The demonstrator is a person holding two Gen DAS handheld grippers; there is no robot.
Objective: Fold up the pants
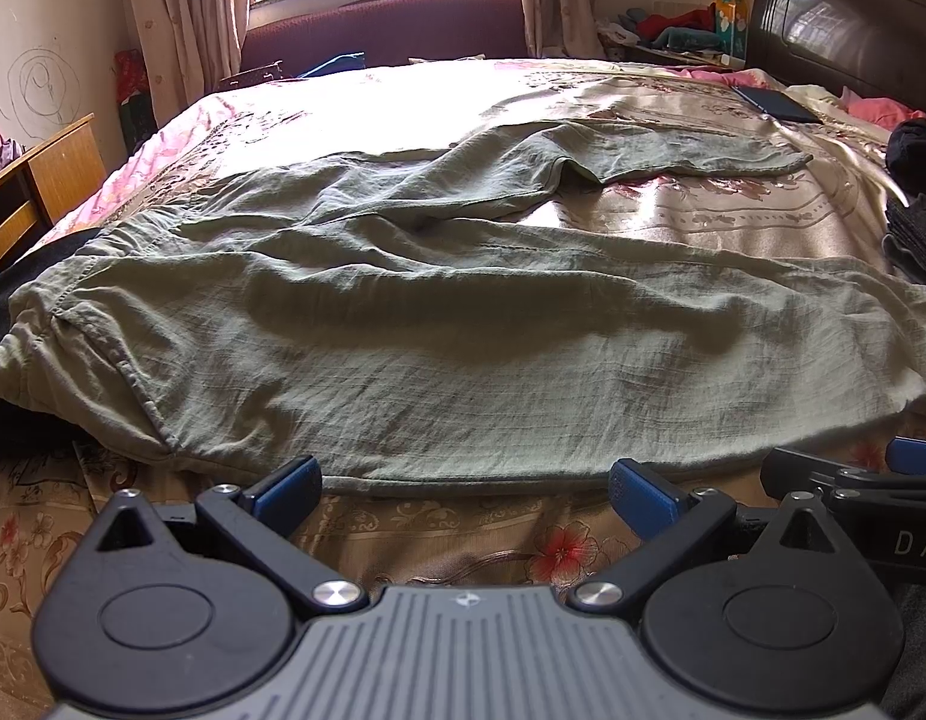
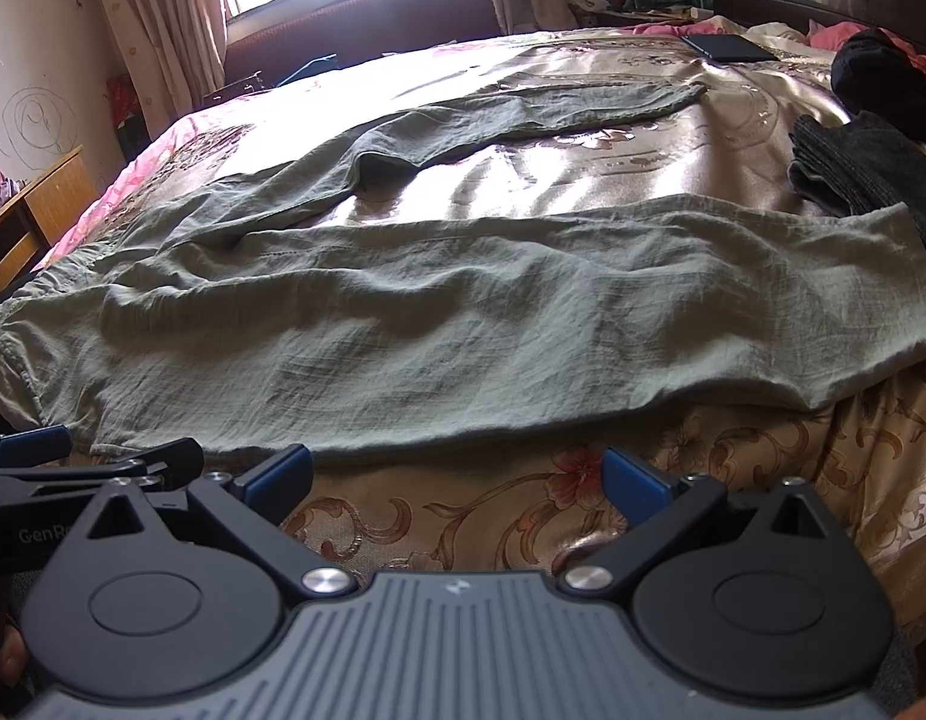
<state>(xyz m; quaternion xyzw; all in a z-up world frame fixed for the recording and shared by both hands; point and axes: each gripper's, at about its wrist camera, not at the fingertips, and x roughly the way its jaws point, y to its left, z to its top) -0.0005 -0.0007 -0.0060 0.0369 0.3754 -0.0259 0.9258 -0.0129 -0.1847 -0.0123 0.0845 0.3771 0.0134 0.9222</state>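
Note:
Olive-green pants (image 1: 439, 324) lie spread flat on the bed, waistband at the left, both legs running right, the far leg angled away. They also show in the right wrist view (image 2: 463, 324). My left gripper (image 1: 466, 486) is open and empty, just short of the near hem of the pants. My right gripper (image 2: 457, 477) is open and empty, beside the left one at the bed's near edge, just short of the near leg. The right gripper shows at the right of the left wrist view (image 1: 871, 474).
The bed has a floral satin cover (image 1: 733, 210). Folded dark clothes (image 2: 871, 168) lie at the right edge. A dark flat tablet (image 2: 733, 47) lies near the headboard (image 1: 847, 18). A wooden desk (image 1: 37, 180) stands at the left, a window with curtains behind.

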